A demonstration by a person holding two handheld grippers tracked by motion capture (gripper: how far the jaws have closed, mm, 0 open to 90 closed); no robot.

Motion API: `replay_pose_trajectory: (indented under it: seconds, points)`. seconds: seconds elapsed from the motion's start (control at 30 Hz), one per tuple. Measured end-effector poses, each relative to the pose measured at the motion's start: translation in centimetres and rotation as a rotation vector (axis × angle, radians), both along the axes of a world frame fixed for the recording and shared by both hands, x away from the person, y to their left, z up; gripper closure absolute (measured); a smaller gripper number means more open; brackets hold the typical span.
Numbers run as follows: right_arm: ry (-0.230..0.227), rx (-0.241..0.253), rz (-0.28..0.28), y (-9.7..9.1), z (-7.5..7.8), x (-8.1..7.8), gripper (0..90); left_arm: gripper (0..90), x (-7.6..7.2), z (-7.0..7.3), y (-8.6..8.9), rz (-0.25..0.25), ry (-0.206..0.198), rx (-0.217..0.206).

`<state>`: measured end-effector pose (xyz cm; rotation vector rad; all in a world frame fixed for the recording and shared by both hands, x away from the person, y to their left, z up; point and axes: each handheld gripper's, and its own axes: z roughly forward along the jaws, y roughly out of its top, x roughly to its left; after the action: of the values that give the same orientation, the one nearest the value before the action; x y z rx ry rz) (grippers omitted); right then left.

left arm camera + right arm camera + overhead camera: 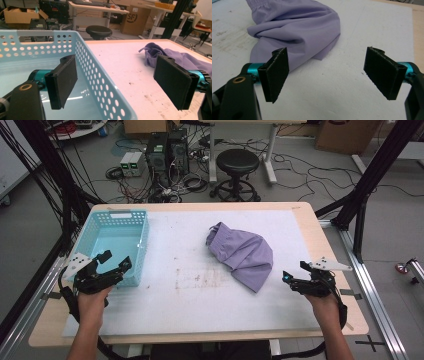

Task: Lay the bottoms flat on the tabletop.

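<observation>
A crumpled lilac garment point(245, 252) lies on the white mat, right of the middle. At the table's left stands an empty light-blue perforated basket point(120, 214). My left gripper point(115, 260) hovers over the basket's near right corner, open and holding nothing. In the left gripper view, one jaw hangs over the inside of the basket point(100, 75) and the other over the mat, with the garment point(180, 58) farther off. My right gripper point(295, 271) sits open just right of the garment's near tip. The right gripper view has the garment point(297, 27) ahead and left of the jaws, apart from them.
The white mat point(200, 295) covers most of the wooden table and is stained near its middle. Beyond the far edge stand a black stool point(237, 160), computer towers point(167, 150) and tangled cables. Black frame posts rise at both sides.
</observation>
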<state>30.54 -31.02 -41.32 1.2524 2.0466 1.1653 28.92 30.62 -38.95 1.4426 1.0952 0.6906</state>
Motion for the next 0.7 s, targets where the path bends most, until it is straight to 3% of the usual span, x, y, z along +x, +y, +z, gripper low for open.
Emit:
replay_pose_trajectory:
  seconds: [0.2, 0.43, 0.7]
  points:
    - [-0.001, 0.004, -0.005, 0.0, 0.0, -0.1, 20.6, 19.1, 0.1, 0.0, -0.7, -0.007, -0.002, -0.018]
    - [0.025, 0.053, 0.012, 0.8, -0.2, 0.5, 24.2, 19.1, 0.5, 0.0, -1.8, -0.032, 0.012, -0.025]
    - [0.067, 0.001, 0.089, 4.3, -0.8, 2.4, 25.4, 20.2, 0.6, -0.3, -4.3, -0.119, 0.032, 0.005]
